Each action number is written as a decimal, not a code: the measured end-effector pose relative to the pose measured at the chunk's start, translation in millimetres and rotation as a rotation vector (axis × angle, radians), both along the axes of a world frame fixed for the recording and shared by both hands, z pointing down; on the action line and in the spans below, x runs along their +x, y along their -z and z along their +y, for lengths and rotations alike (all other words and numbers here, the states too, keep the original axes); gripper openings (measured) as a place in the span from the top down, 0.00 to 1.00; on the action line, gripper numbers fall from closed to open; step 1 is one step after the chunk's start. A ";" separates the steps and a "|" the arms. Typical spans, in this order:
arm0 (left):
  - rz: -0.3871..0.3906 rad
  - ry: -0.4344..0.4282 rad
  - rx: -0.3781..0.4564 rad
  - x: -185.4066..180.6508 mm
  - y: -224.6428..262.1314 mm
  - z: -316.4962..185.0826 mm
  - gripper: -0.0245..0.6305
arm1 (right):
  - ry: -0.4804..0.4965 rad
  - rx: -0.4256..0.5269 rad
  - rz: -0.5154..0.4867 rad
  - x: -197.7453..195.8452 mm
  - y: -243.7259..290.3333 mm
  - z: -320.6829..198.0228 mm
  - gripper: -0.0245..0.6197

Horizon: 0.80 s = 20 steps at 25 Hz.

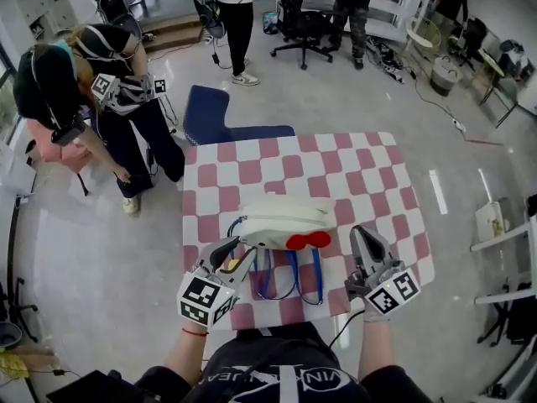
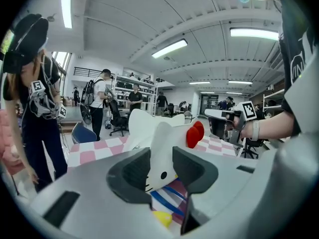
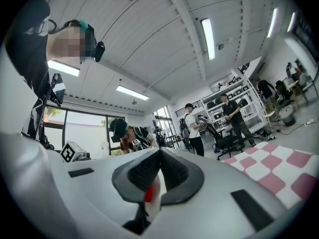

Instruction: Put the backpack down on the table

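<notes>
White, cat-faced soft backpack point(image 1: 285, 222) with a red bow point(image 1: 308, 241) and blue straps point(image 1: 294, 282) lies on the pink-and-white checked table point(image 1: 336, 168), close to its near edge. The left gripper point(image 1: 230, 255) is at the backpack's left end, jaws spread wide, and a white ear point(image 2: 162, 148) shows between them, unpinched. The right gripper point(image 1: 362, 240) hangs over the near right corner, jaws closed together on nothing.
</notes>
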<state>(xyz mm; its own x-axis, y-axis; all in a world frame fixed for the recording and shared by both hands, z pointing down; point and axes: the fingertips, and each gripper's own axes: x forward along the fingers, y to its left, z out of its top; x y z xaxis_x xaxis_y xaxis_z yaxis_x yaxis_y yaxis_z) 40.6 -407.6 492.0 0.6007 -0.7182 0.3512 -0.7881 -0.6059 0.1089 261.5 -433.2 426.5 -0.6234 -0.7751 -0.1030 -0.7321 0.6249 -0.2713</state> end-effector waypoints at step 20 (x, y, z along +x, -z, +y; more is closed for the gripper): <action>0.058 -0.103 0.057 2.7 12.0 78.5 0.95 | 0.123 -0.079 0.150 -116.5 -22.8 114.1 0.96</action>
